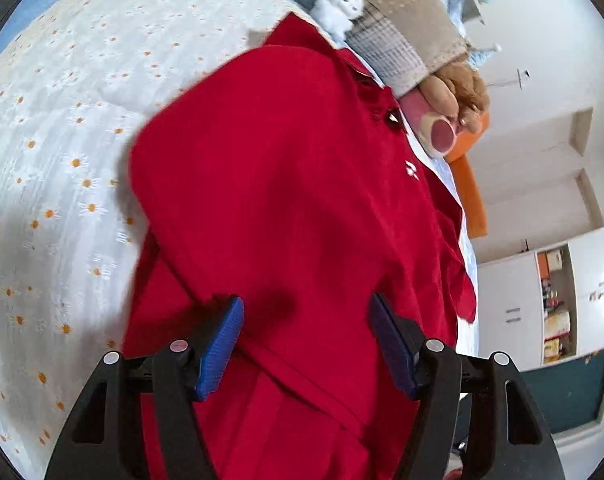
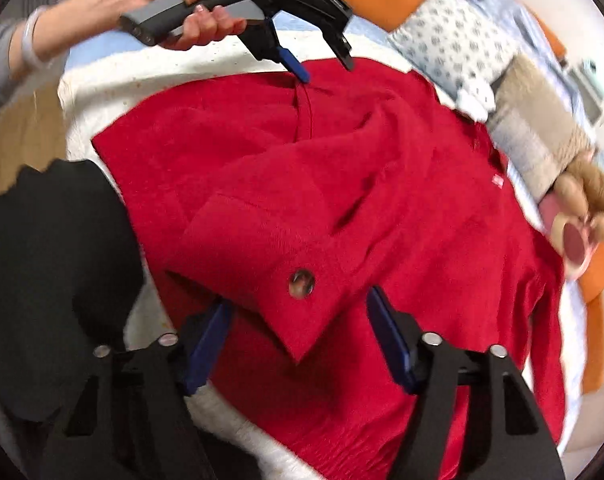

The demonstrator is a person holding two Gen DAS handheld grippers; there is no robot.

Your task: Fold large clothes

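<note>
A large red shirt [image 1: 286, 184] lies on a white daisy-print bedspread [image 1: 54, 152]; it also fills the right wrist view [image 2: 382, 208]. A sleeve is folded across its body, with a buttoned cuff [image 2: 270, 276] lying between the right gripper's fingers. My left gripper [image 1: 306, 336] is open just above the shirt's lower part, holding nothing. It shows in the right wrist view [image 2: 326, 68] at the shirt's far edge, held by a hand. My right gripper [image 2: 302, 344] is open above the cuff.
A stuffed bear [image 1: 458, 92] in checked clothes and a white plush toy [image 1: 342, 4] lie by the shirt's collar. An orange cushion [image 1: 470, 184] and patterned pillows [image 2: 454, 44] lie beyond. White cabinets [image 1: 542, 304] stand at the right. A dark cloth [image 2: 50, 264] lies at the left.
</note>
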